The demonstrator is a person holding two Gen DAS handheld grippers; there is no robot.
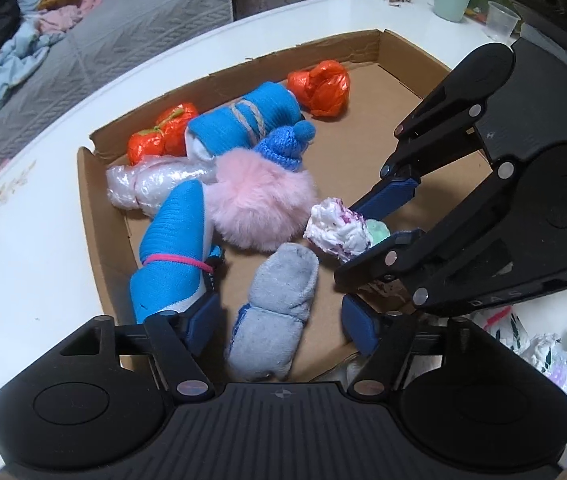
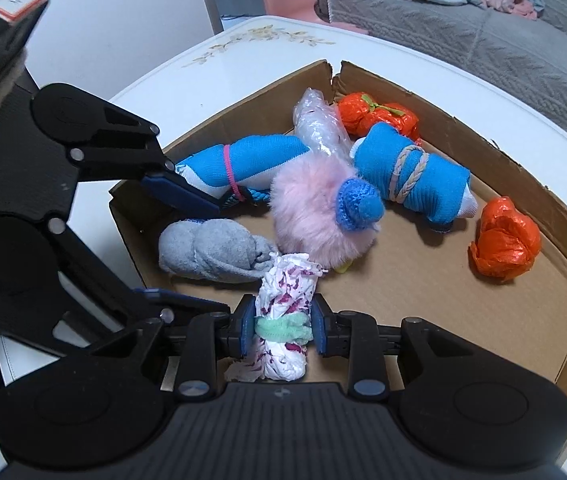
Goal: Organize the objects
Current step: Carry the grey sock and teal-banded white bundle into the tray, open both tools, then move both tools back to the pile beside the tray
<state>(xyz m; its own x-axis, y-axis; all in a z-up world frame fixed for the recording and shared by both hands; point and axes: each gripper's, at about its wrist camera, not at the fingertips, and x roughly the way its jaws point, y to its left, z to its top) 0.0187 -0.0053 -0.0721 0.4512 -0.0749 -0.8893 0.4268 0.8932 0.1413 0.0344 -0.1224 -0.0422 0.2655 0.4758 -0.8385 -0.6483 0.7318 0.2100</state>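
sorting is at the drop-off step, by my reading: the right gripper (image 2: 280, 330) hangs low over the shallow brown cardboard tray (image 2: 543, 184) with its blue pads clamped on the white, purple-flecked rolled bundle tied with a mint-green fuzzy band (image 2: 283, 312), which is off the tray floor or barely touching it near the front edge; i cannot tell which. the left gripper (image 1: 281, 322) has its fingers apart, and the grey rolled sock (image 1: 279, 308) lies on the cardboard between them with neither pad pressing on it, so that piece looks delivered. the next move likely calls for lowering the bundle into the bare patch beside the grey sock, spreading the fingers and lifting straight off, with care not to drag the fuzzy band along or bump the left gripper close by. inside the tray sit a pink fluffy pompom wearing a small blue knitted hat (image 2: 319, 204), a blue-and-white sock roll bound with a pink elastic (image 2: 243, 164), a blue-and-white sock roll wrapped in beige twine (image 2: 411, 172), a clear crinkled plastic roll (image 2: 319, 124), an orange plastic bundle tied with a green strip (image 2: 375, 114) in the far corner, and a second orange plastic bundle (image 2: 503, 236) well apart on the open side. more plastic-wrapped bundles (image 1: 555, 344) wait on the white table (image 1: 23, 220) outside the tray.
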